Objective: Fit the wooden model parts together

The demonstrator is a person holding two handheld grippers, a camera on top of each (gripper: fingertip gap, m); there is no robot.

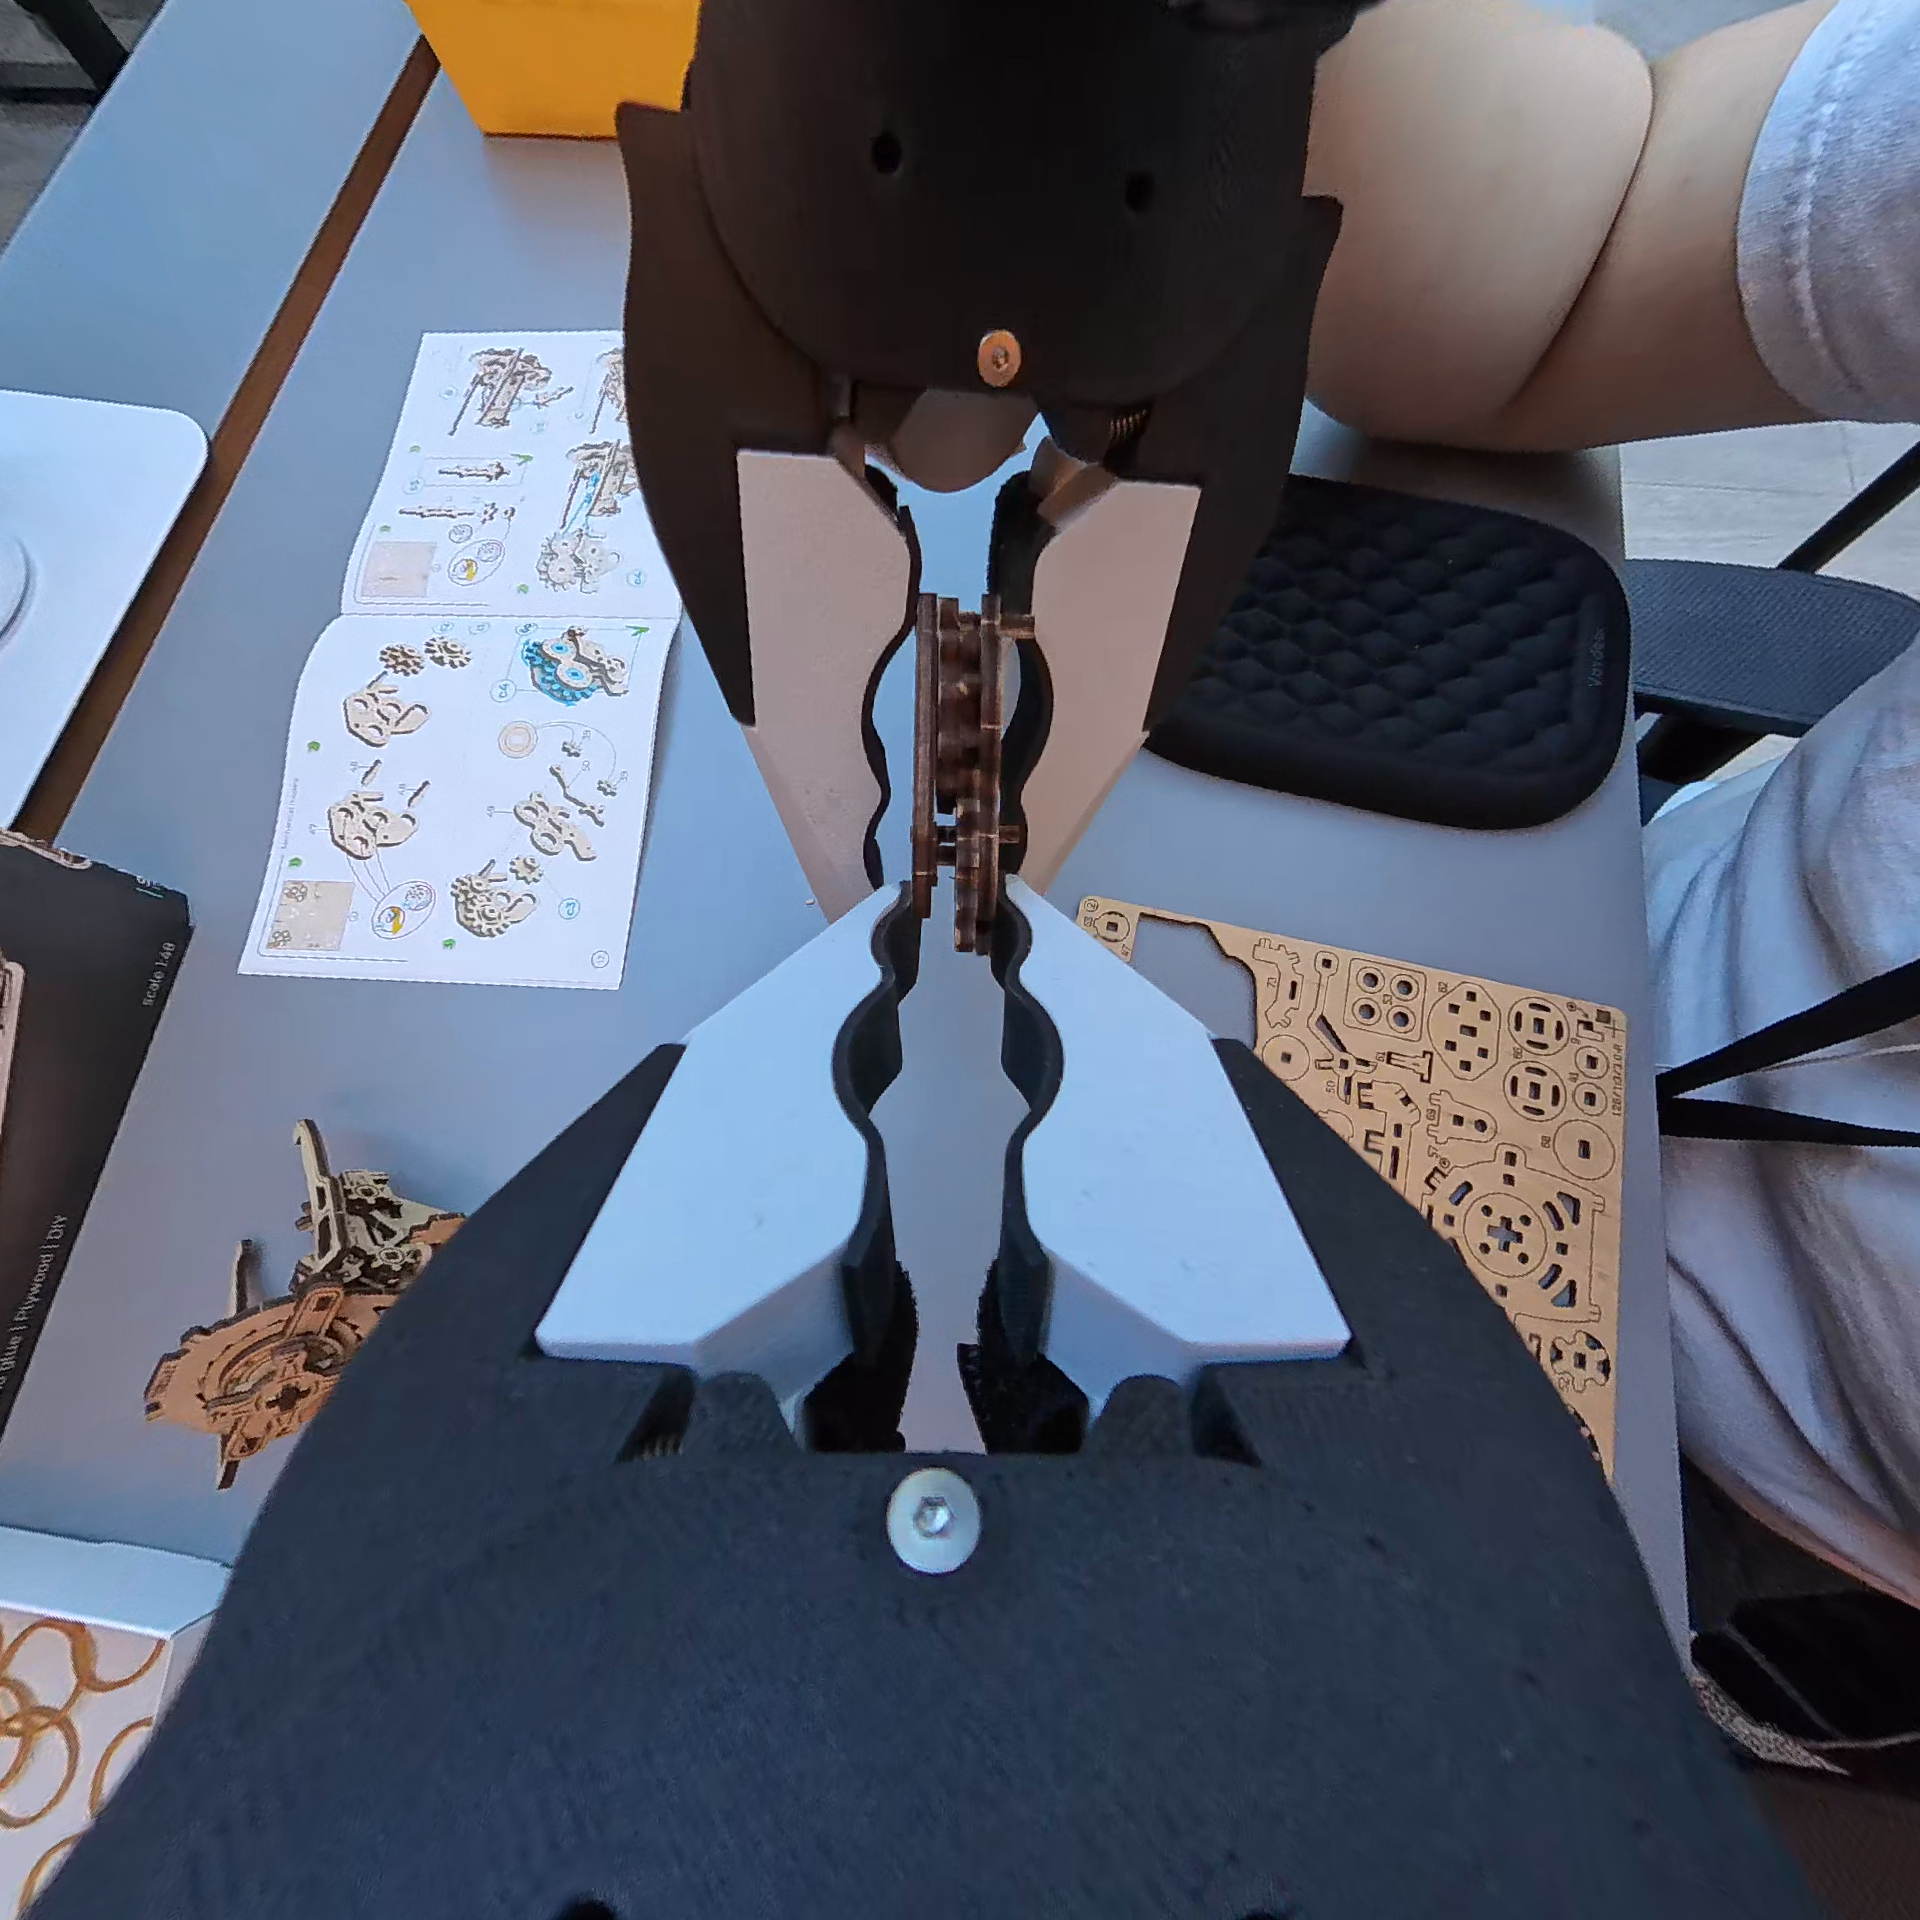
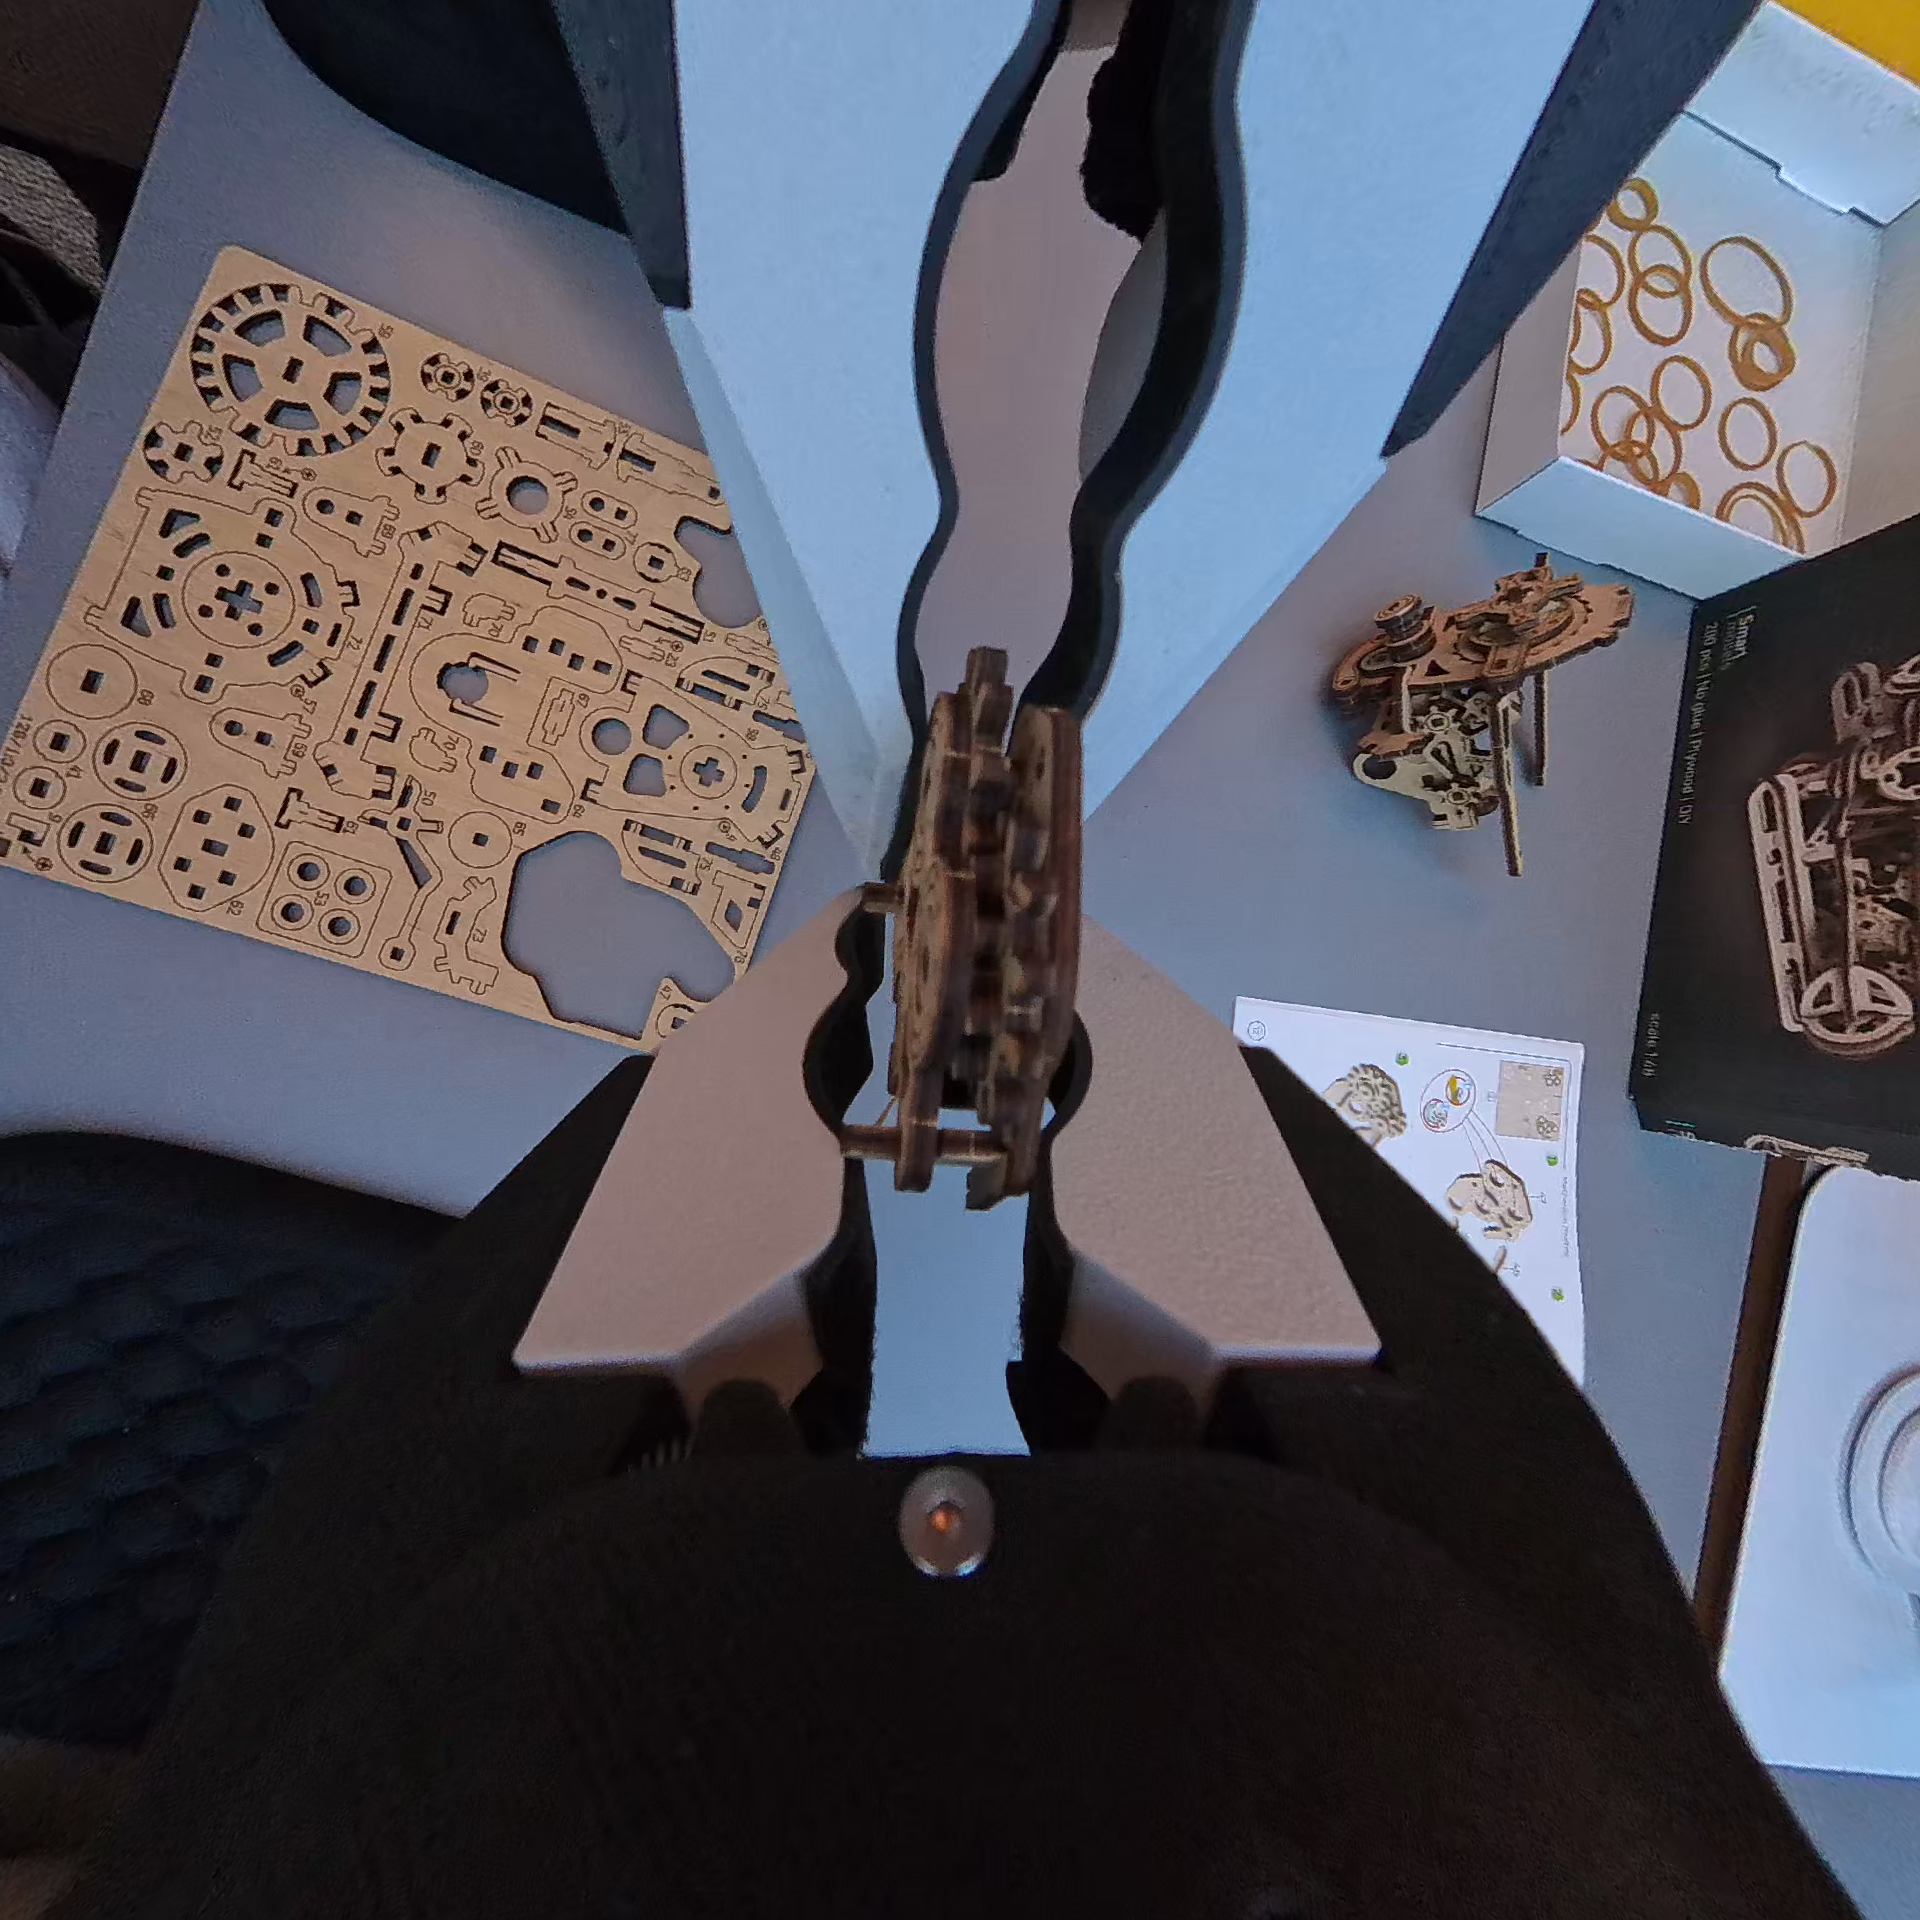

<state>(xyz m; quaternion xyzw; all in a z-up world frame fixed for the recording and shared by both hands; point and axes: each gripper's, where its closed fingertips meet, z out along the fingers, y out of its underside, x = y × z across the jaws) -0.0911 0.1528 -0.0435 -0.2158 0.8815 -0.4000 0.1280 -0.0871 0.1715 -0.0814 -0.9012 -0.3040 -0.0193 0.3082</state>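
The grey table [image 1: 260,1060] is the largest thing; in the left wrist view its far-left edge runs along a dark gap beside a second grey surface, and its right edge ends beside a person's lap. Bare tabletop lies open between the instruction sheets [image 1: 457,790] on the left and the plywood parts sheet [image 1: 1455,1122] on the right, directly under the two grippers. A black quilted pad [image 1: 1403,665] sits far right, near the table's right edge. A black product box [image 1: 73,1091] lies at the left, with a finished wooden assembly [image 1: 301,1299] just beside it on the table. A yellow box [image 1: 551,62] stands at the far edge.

In the right wrist view an open white carton [image 2: 1621,499] stands on the far right, holding many loose tan rubber bands [image 2: 1704,395].

The right gripper [image 2: 961,914] faces the left gripper [image 1: 951,904] tip to tip above the table. The small geared wooden model part [image 1: 961,769] stands on edge between the right gripper's fingers, which are clenched on it. The left gripper's fingertips are closed in on the part's near end, both touching it, so it is grasped from both sides and held in the air over the open middle of the table.
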